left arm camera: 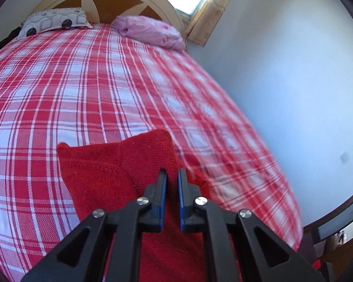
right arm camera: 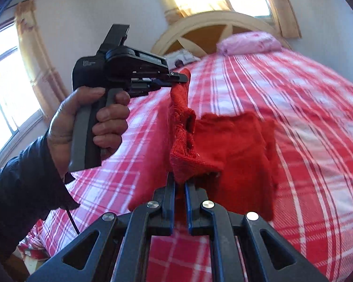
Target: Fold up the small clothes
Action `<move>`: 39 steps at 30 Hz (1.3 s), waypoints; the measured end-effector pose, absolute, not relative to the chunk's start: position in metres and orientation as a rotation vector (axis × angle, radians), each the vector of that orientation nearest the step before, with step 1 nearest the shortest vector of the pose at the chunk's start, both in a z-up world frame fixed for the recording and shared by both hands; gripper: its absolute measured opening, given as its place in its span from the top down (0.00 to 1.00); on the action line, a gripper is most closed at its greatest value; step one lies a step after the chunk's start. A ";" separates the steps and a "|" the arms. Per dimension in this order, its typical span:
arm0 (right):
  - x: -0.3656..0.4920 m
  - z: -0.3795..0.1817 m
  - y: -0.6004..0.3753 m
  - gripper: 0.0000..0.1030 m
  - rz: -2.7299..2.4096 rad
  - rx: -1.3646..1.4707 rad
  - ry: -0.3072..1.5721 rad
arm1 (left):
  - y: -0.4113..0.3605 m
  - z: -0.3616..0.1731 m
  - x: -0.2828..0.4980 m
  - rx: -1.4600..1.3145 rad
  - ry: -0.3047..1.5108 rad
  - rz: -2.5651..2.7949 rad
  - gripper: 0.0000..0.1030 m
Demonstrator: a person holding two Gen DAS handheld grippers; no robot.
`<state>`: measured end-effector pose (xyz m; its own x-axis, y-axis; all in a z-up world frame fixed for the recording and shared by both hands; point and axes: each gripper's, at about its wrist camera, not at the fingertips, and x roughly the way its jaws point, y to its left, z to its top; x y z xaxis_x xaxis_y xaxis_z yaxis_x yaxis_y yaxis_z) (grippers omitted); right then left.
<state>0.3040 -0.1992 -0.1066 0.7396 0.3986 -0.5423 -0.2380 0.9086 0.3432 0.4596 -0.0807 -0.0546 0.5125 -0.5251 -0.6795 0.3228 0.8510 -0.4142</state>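
1. Nearest the lens, right gripper (right arm camera: pixel 180 183): pressed together on an edge of the red knit garment (right arm camera: pixel 230 155); pinch shown by wool bunched right at the black finger tips.
2. Across in the right wrist view, left gripper (right arm camera: pixel 184 78), gripped by a hand (right arm camera: pixel 87 127) in a dark sleeve (right arm camera: pixel 18 192): likewise clamped on a corner of the same garment; cloth hanging from that corner down toward the right gripper's pinch.
3. Seen from the left wrist, left gripper (left arm camera: pixel 172 176) with fingers nearly touching, red knit garment (left arm camera: pixel 120 164) gathered around and beneath them; exact bite point hidden by the fingers.
4. Garment's place: held up off the red-and-white checked bedspread (right arm camera: pixel 282 94) between the two grippers; partly doubled on itself, far flap drooping, lower part possibly brushing the spread; contact hard to tell through the blur.
5. Judged progress: early to middle; garment picked up by one edge at two points, no tidy fold laid flat yet.
6. Judged remainder: lay it flat on the spread, bring the held edge over, release, square up; any further small clothes not visible.
7. Beyond the work: pink bundle (left arm camera: pixel 150 31) and patterned pillow (left arm camera: pixel 54 21) by the headboard (left arm camera: pixel 106 2), well apart from the garment.
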 end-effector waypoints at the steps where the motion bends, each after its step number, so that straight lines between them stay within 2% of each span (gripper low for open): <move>1: 0.304 -0.112 -0.204 0.94 0.349 0.270 0.665 | -0.087 -0.060 0.461 -0.224 0.917 -0.515 0.91; 7: 0.301 -0.140 -0.207 0.94 0.361 0.315 0.718 | -0.119 -0.092 0.460 -0.036 1.036 -0.480 0.89; 9: 0.301 -0.143 -0.208 0.94 0.366 0.324 0.719 | -0.131 -0.098 0.458 0.058 1.056 -0.449 0.84; 11: 0.301 -0.144 -0.209 0.94 0.372 0.334 0.718 | -0.145 -0.107 0.457 0.149 1.096 -0.421 0.72; 12: 0.301 -0.145 -0.211 0.94 0.374 0.339 0.718 | -0.150 -0.109 0.456 0.170 1.101 -0.424 0.71; 16: 0.304 -0.146 -0.217 0.94 0.376 0.357 0.720 | -0.171 -0.120 0.449 0.292 1.129 -0.415 0.56; 23: 0.305 -0.148 -0.217 0.94 0.381 0.368 0.729 | -0.196 -0.135 0.441 0.483 1.107 -0.329 0.44; 25: 0.306 -0.150 -0.219 0.94 0.376 0.372 0.733 | -0.202 -0.139 0.438 0.534 1.093 -0.304 0.48; 28: 0.306 -0.151 -0.221 0.94 0.370 0.377 0.732 | -0.211 -0.138 0.431 0.636 1.063 -0.267 0.83; 31: 0.303 -0.146 -0.221 0.94 0.378 0.365 0.712 | -0.205 -0.124 0.427 0.595 1.025 -0.257 0.86; 39: 0.296 -0.126 -0.240 0.94 0.364 0.383 0.650 | -0.185 -0.051 0.426 0.399 0.917 -0.275 0.86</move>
